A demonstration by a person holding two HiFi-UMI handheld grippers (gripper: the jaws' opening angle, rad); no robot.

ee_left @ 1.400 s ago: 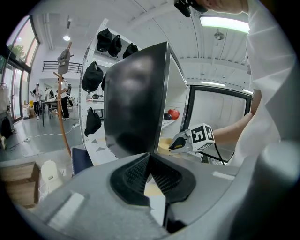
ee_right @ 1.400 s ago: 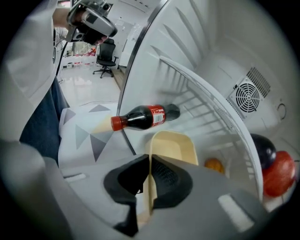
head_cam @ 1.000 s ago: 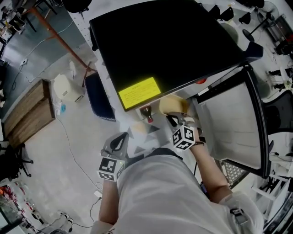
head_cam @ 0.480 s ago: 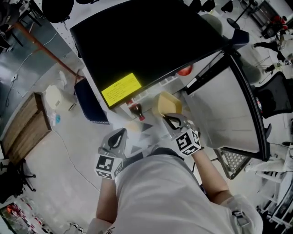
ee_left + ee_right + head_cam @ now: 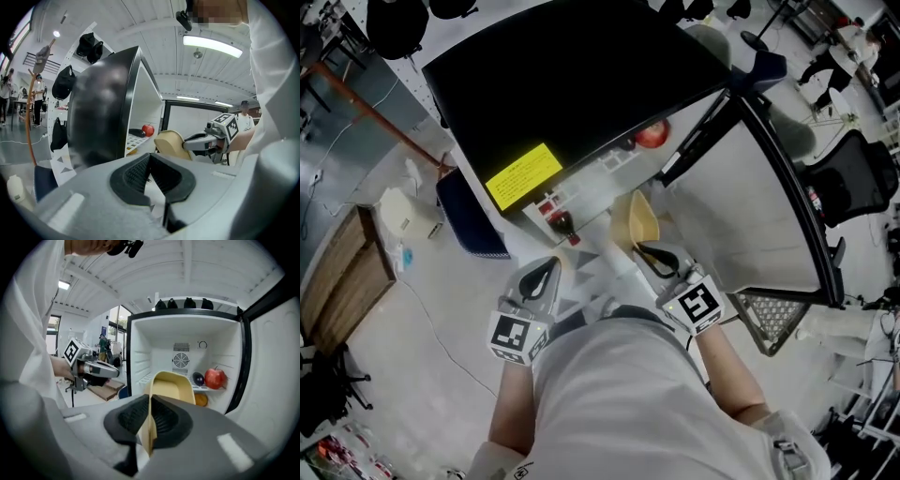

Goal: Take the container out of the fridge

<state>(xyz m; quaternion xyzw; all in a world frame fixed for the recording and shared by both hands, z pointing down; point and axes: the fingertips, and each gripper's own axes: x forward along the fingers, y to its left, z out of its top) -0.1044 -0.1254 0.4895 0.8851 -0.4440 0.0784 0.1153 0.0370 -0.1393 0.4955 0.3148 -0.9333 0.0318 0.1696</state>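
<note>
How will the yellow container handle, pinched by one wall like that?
Probably stiff: the container shows no bending though the right gripper pinches only one thin wall. Likely light: it looks empty and hangs tilted without sagging. The smooth plastic could pivot or slip in that edge grip.

yellow label (image 5: 523,175) on fridge (image 5: 581,84), txt illegible

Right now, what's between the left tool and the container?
Nothing: the left gripper view shows a bare gap from the left tool to the container, held by the right tool.
</note>
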